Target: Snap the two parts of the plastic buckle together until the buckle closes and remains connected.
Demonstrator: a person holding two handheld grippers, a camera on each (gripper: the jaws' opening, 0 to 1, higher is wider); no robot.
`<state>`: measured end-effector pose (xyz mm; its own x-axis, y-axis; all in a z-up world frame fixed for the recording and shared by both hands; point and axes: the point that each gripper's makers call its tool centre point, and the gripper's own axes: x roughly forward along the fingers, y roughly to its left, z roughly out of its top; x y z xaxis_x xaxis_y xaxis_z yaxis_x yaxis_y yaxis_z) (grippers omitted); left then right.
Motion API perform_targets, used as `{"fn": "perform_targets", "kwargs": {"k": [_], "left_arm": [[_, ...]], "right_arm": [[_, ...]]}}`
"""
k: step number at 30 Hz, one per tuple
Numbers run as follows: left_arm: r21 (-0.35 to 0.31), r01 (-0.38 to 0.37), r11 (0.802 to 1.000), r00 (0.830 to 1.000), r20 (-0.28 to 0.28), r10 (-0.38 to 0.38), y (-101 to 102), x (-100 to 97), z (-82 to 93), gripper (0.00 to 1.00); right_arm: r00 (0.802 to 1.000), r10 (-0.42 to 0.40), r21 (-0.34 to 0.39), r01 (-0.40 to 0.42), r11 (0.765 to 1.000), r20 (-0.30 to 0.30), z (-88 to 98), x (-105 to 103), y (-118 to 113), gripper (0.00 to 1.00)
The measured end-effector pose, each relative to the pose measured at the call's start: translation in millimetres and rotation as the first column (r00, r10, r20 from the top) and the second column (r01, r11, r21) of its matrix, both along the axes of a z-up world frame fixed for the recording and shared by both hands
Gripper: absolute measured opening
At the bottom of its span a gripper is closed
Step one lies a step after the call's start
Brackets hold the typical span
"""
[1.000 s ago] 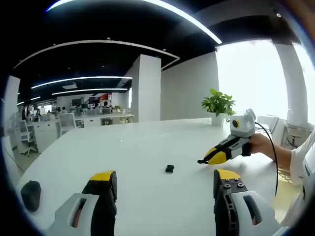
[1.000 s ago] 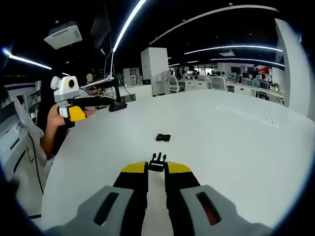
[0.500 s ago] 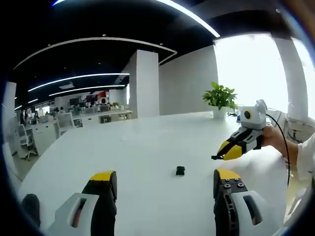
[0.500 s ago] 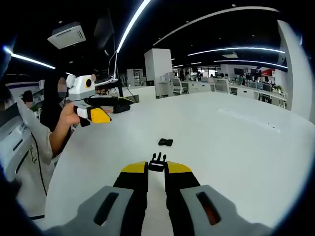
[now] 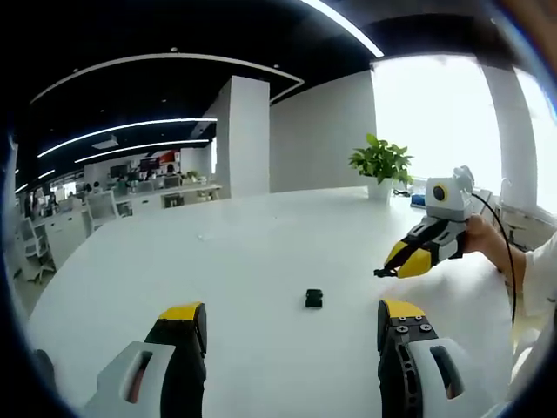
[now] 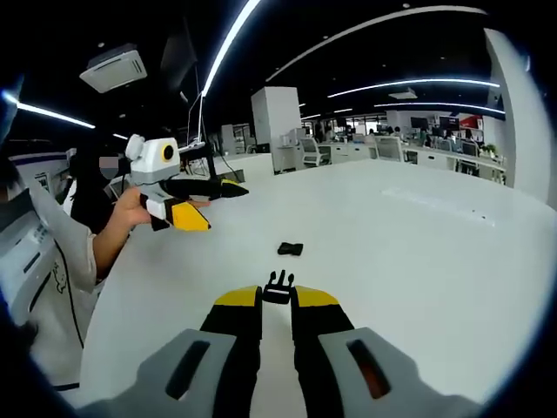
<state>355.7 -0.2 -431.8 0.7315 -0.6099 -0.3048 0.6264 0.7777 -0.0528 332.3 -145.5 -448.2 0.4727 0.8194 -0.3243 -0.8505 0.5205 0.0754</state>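
A small black buckle part (image 5: 314, 299) lies on the white table (image 5: 244, 261); the right gripper view shows the same piece (image 6: 290, 249) a short way beyond my right jaws. My right gripper (image 6: 278, 302) is shut on the other black buckle part (image 6: 278, 288), whose prongs stick out past the jaw tips. That right gripper (image 5: 409, 259) also appears in the left gripper view, held above the table to the right of the lying part. My left gripper (image 5: 287, 322) stands open, its jaws wide apart, short of the lying part. It shows again in the right gripper view (image 6: 209, 205), held in a hand.
A potted green plant (image 5: 380, 165) stands at the table's far side near a bright window. A dark laptop stand and mouse (image 6: 196, 165) sit at the table's far left. A person's sleeve (image 6: 48, 261) is at the table edge. Office desks lie beyond.
Both hand-held views have shifted a little. The left gripper has drifted closer toward the lying buckle part; the right gripper keeps its hold on its part.
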Motion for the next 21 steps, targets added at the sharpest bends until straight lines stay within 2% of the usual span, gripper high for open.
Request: {"fn": "perform_targets", "kwargs": {"k": [13, 21], "left_arm": [[0.027, 0.043, 0.999, 0.999, -0.003, -0.043, -14.7, 10.3, 1.6, 0.82], [0.060, 0.080, 0.995, 0.996, -0.039, -0.078, -26.4, 16.8, -6.9, 0.82]], "right_arm": [[1.000, -0.002, 0.013, 0.002, 1.000, -0.003, -0.5, -1.7, -1.1, 0.12], [1.000, -0.010, 0.014, 0.010, 1.000, 0.007, 1.6, -2.3, -4.7, 0.12]]}}
